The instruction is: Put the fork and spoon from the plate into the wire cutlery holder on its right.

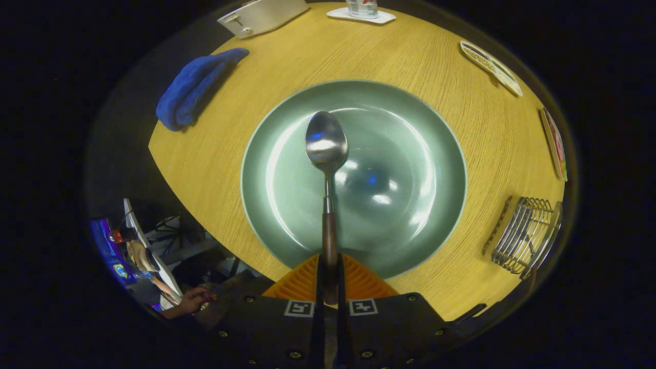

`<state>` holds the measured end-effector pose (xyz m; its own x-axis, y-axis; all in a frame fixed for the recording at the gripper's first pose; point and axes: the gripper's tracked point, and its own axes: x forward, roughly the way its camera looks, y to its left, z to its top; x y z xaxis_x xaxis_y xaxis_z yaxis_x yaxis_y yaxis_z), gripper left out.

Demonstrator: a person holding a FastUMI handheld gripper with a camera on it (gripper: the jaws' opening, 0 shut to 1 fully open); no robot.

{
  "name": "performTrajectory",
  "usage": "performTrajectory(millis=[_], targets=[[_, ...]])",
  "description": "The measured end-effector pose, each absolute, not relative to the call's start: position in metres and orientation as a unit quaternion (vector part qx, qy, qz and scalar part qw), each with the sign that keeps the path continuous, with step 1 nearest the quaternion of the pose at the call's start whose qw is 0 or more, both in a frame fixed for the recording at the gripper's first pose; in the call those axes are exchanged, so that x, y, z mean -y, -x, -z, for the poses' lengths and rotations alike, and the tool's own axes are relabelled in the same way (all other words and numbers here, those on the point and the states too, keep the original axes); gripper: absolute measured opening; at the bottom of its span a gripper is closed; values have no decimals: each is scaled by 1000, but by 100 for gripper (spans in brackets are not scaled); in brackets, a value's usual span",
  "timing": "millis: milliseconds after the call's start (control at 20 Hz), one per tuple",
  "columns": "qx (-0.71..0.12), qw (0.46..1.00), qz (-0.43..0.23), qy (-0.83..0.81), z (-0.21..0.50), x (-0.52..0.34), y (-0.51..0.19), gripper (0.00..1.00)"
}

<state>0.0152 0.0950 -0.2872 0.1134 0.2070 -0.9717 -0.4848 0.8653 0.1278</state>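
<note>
Spoon (326, 148) of polished steel with a dark brown wooden handle, pinched at the handle's end between the two orange ribbed fingers (359, 279) of the gripper (329, 277); both fingers pressed close against the handle from either side. Handle running straight ahead from the fingers, steel neck beyond it, oval bowl at the far end, hollow side up and catching light.

Beneath the spoon, wide round sage-green plate (435, 154) with a glossy, shallow well, sitting on the light yellow wood-grain table (420, 56). Whether the spoon's bowl touches the plate or hangs just over it: cannot tell. Fork nowhere on the plate's visible surface.

Right of the plate, near the table's edge and apart from the plate's rim, silver wire cutlery holder (525, 236) made of curved parallel rods, seen from above at a slant; contents unclear.

Left of the plate and beyond it, crumpled blue cloth (192, 87) lying partly over the table's edge. Farther off at the table's far side, white boxy appliance (261, 15) with a lever on its end, and a white tray (361, 16) carrying a clear container. Along the far right edge, flat white rectangular tray (491, 65) and a flat card with a coloured picture (554, 143).

Below the table's left edge, a hand (195, 299) and forearm beside some cluttered gear.
</note>
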Motion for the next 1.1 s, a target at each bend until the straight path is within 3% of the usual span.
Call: performTrajectory(millis=[50,100,400,700,1100], targets=[[-615,742,-234,125,278,-89,-20,10],[-614,739,-235,146,279,-81,-17,2],[-629,709,-266,178,223,-37,3,2],[-653,670,-244,257,176,44,18,2],[-680,658,-180,268,132,141,16,2]])
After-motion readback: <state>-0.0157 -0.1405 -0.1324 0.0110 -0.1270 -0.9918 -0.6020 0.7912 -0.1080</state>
